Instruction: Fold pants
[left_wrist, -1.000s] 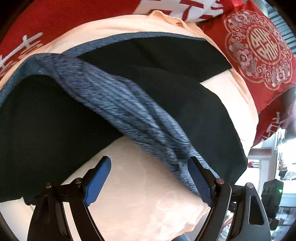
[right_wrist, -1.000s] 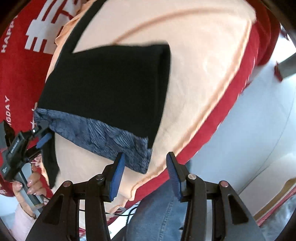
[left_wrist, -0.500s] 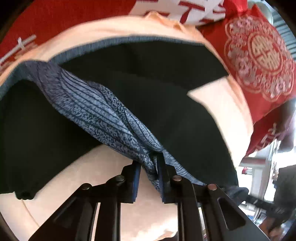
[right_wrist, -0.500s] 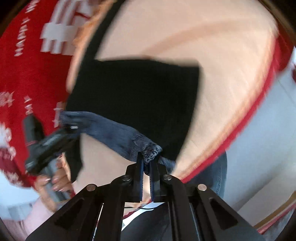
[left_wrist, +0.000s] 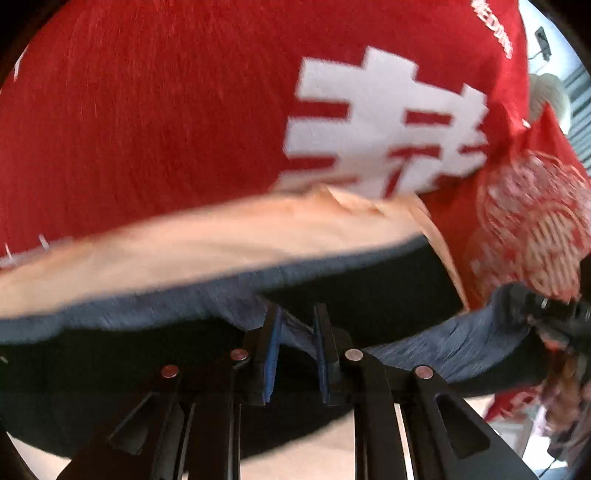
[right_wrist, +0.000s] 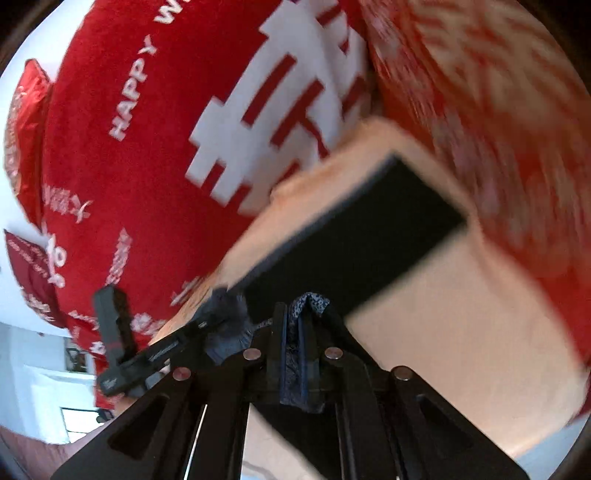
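Observation:
Black pants (left_wrist: 354, 295) with a grey-blue patterned waistband (left_wrist: 454, 343) lie on a peach cloth (left_wrist: 207, 240). My left gripper (left_wrist: 295, 332) is shut on the waistband, lifted above the cloth. My right gripper (right_wrist: 293, 332) is shut on the other end of the waistband (right_wrist: 308, 306), with the black pants (right_wrist: 354, 243) stretching away from it. The left gripper also shows in the right wrist view (right_wrist: 184, 347) at lower left, and the right gripper shows in the left wrist view (left_wrist: 554, 317) at the right edge. Both views are blurred.
A red bedspread with large white characters (left_wrist: 369, 122) lies beyond the peach cloth (right_wrist: 461, 332). A red patterned pillow (left_wrist: 532, 221) sits to the right. More red pillows (right_wrist: 26, 147) lie at far left in the right wrist view.
Both grippers closed on the waistband, then lifted and carried it away from me toward the far edge of the pants. Both views tilted up onto the red bedspread.

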